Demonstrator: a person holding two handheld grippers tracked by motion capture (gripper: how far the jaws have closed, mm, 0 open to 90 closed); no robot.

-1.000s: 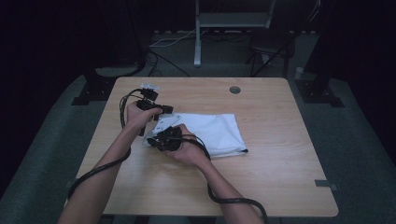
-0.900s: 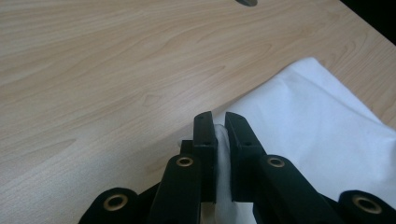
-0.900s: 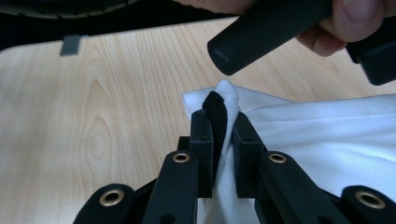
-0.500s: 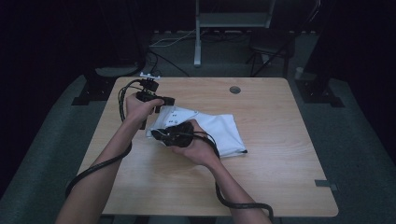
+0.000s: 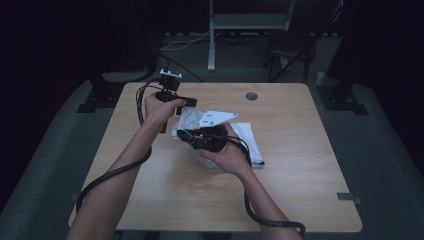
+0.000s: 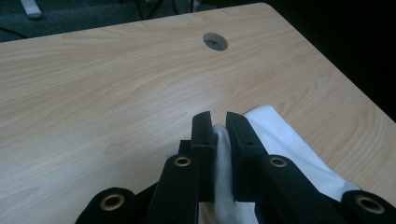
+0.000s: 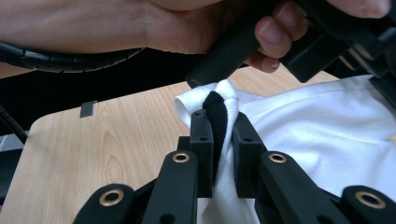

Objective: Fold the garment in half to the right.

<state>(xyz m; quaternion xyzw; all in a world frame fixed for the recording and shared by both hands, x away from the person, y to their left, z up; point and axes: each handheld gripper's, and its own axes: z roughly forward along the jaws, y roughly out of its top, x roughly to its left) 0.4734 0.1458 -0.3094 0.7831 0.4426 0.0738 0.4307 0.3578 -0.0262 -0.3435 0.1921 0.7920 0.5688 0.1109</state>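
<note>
Dark room all round, I am working at the wooden bench [image 5: 310,165]. Both my left gripper [image 6: 215,140] and right gripper [image 7: 220,126] are pinching the white cloth [image 7: 327,130], lifting one end off the bench; folding is barely begun.

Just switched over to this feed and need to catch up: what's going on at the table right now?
A person is working a white cloth on the wooden table with a handheld gripper in each hand. The left gripper is shut on a fold of the cloth, and the right gripper is shut on another bunched part that has a black trim. Both pinched parts are lifted above the tabletop, while the rest of the cloth lies on the table.
</note>
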